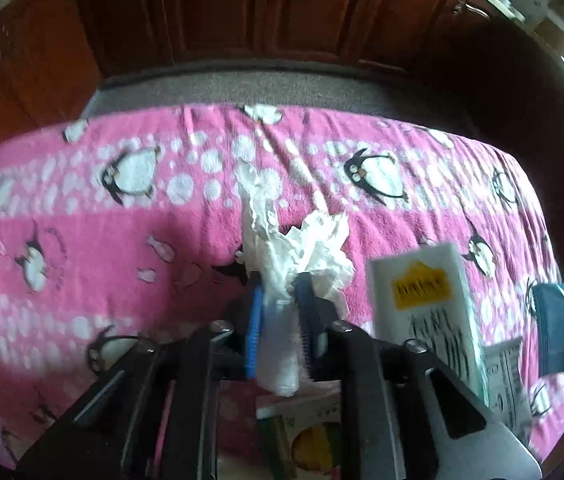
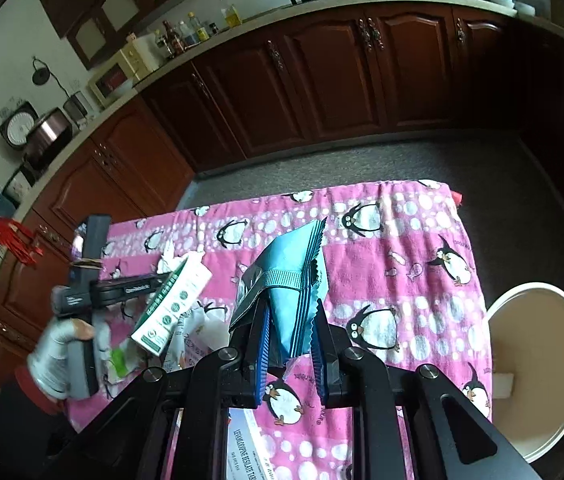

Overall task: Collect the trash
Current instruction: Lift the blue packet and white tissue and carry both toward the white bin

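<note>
Both grippers hold trash over the pink penguin blanket (image 2: pixel 402 248).
The left gripper (image 1: pixel 278 296) pinches crumpled white tissue (image 1: pixel 294 248); the right gripper (image 2: pixel 292 320) pinches a shiny blue foil packet (image 2: pixel 294 280).

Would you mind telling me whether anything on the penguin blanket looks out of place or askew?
Mostly litter awaiting collection: a white carton stands tilted beside other packaging. The left gripper already pinches a crumpled white tissue, and the right gripper a teal foil pouch. The bin sits off the blanket's right edge. No spill shows.

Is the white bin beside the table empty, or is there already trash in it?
Nearly empty: the white bin shows a bare beige inside, with only one pale piece against its left wall. Its lower part is out of view.
</note>
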Demonstrator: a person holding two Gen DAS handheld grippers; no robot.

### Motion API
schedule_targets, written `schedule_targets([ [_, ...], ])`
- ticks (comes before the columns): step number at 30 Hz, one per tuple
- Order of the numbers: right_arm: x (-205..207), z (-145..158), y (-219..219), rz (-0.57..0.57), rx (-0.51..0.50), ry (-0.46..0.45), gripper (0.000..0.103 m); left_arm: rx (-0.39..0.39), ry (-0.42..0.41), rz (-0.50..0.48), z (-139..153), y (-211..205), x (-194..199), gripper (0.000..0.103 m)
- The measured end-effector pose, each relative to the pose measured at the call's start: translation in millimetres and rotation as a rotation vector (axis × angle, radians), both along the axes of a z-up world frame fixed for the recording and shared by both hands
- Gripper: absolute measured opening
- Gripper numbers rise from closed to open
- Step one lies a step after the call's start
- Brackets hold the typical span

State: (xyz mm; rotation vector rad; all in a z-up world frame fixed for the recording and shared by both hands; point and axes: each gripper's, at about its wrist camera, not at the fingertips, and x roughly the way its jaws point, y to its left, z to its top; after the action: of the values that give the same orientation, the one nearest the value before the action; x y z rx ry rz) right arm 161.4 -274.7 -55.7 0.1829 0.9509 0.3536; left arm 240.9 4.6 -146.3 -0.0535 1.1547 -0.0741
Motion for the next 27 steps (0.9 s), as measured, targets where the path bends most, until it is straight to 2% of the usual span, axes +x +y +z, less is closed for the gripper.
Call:
schedule_targets([
  [8, -10.4, 1.8, 17.6, 0.023, -0.068, -0.034, 0.017, -0.035, -0.123, -0.019, 63.1, 6.2, -28.1, 0.010],
  [13, -16.6, 7.2, 19.3, 0.029, -0.092, -0.056, 0.017, -0.080, -0.204, -0.085, 106.8, -10.4, -45.6, 0.010],
  [18, -24.9, 10.8, 8.0, 0.007, -0.100, -0.065, 0.017, -0.120, -0.241, -0.186, 130.0, -57.4, -60.8, 0.010],
  [27, -44.1, 16.0, -52.8, -0.093, -0.156, -0.072, 0.017, -0.161, -0.218, -0.361, 129.6, -170.8, -71.9, 0.010],
])
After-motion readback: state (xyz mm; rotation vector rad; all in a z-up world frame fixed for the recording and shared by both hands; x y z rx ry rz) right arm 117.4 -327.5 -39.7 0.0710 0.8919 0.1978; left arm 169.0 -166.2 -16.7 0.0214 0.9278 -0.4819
